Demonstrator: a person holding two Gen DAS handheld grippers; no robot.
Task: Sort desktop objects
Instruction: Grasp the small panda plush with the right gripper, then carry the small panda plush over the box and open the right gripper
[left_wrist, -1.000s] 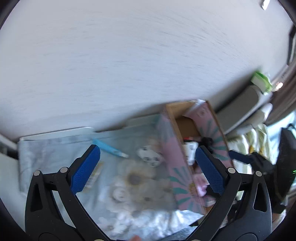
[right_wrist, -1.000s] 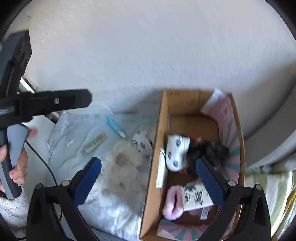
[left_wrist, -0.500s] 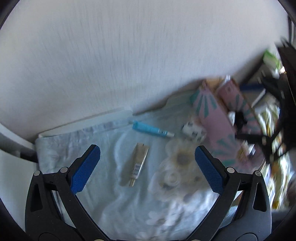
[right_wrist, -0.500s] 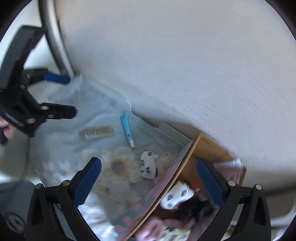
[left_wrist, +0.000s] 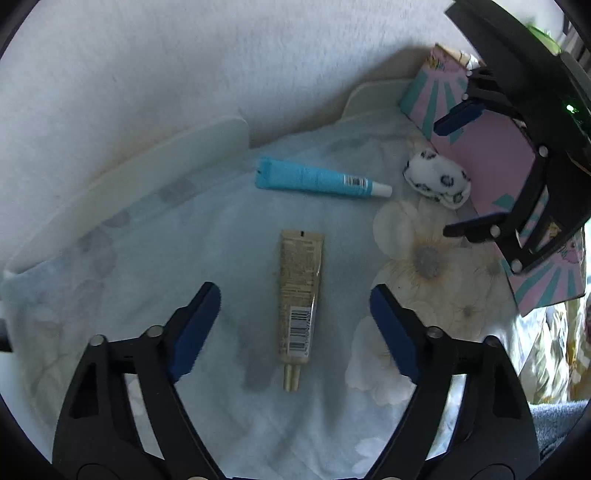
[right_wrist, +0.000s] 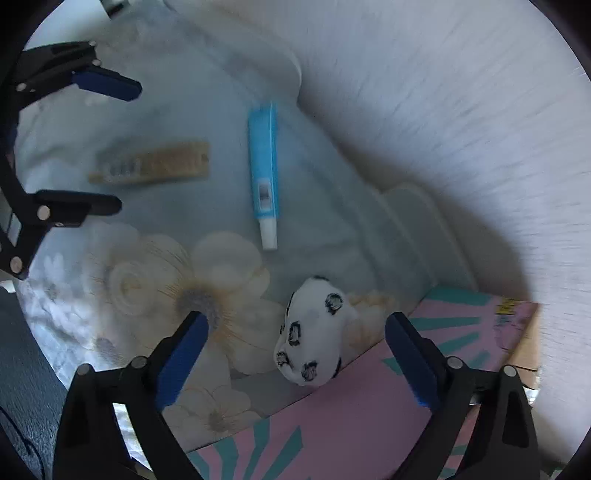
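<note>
A beige tube (left_wrist: 300, 301) lies on the pale blue floral cloth (left_wrist: 147, 236), between the open fingers of my left gripper (left_wrist: 295, 325). A blue tube (left_wrist: 317, 180) lies beyond it. A white black-spotted sock ball (left_wrist: 437, 179) rests against the pink cardboard box (left_wrist: 491, 155). In the right wrist view my right gripper (right_wrist: 295, 354) is open over the sock ball (right_wrist: 314, 336), with the blue tube (right_wrist: 264, 166) and beige tube (right_wrist: 155, 168) farther off. Each gripper shows in the other's view: right gripper (left_wrist: 465, 170), left gripper (right_wrist: 99, 144).
A white wall (left_wrist: 184, 55) backs the cloth. A white board edge (left_wrist: 147, 155) runs under the cloth along the wall. The pink box side (right_wrist: 332, 424) stands just right of the sock ball.
Both grippers came down and closer to the cloth. The left one swung left from the box onto the beige tube. The right one left the box interior and now hovers over the sock ball.
</note>
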